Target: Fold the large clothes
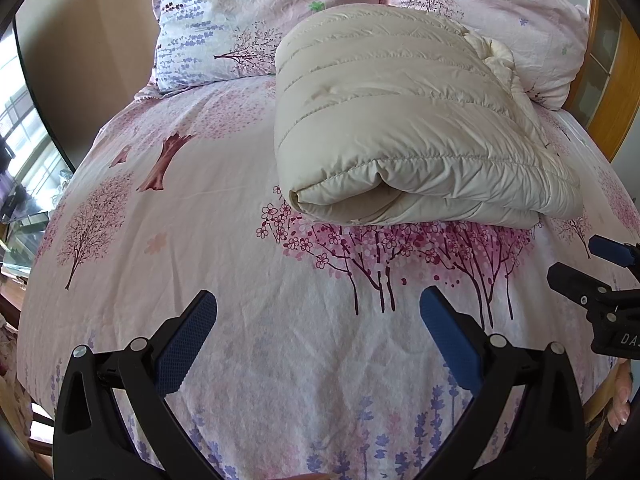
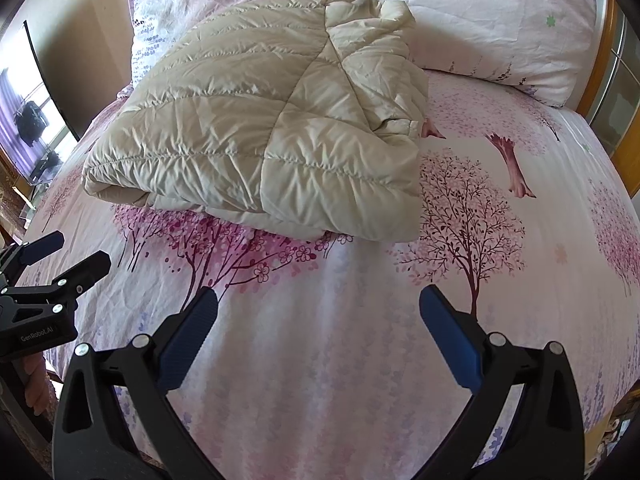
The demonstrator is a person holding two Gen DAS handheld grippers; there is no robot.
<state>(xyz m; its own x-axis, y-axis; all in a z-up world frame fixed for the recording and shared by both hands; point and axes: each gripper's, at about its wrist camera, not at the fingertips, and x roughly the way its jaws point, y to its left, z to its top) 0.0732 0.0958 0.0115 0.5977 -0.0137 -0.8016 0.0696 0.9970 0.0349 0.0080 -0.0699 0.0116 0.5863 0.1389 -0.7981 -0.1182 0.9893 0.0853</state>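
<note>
Left wrist view. The left gripper (image 1: pixel 318 312) is held low over the bed (image 1: pixel 248 344), level and pointing toward the head of the bed. Its blue-padded fingers (image 1: pixel 188 344) stand wide apart with nothing between them; only printed sheet shows in the gap. The jacket (image 1: pixel 400 120), cream and quilted, lies folded into a thick bundle on the sheet, beyond the fingertips and a little to the right of the gap, well apart from them. Its near edge shows a rolled fold with layers tucked under. The far end of the jacket rests against two pillows (image 1: pixel 256 12). The right gripper (image 1: pixel 592 264) enters at the right edge, near the jacket's near right corner but not touching it; it is seen from the side, with a gap between its fingers and nothing in them.

Right wrist view. The right gripper (image 2: pixel 318 308) is likewise held low and level over the bed (image 2: pixel 320 360), fingers (image 2: pixel 450 340) spread wide and empty. The jacket (image 2: pixel 272 120) lies ahead and left of the gap, clear of the fingertips, its far end against the pillows (image 2: pixel 480 20). The left gripper (image 2: pixel 68 258) shows at the left edge, beside the jacket's near left corner, apart from it, fingers parted. Part of a hand (image 2: pixel 34 380) is visible below it, on the handle.
</note>
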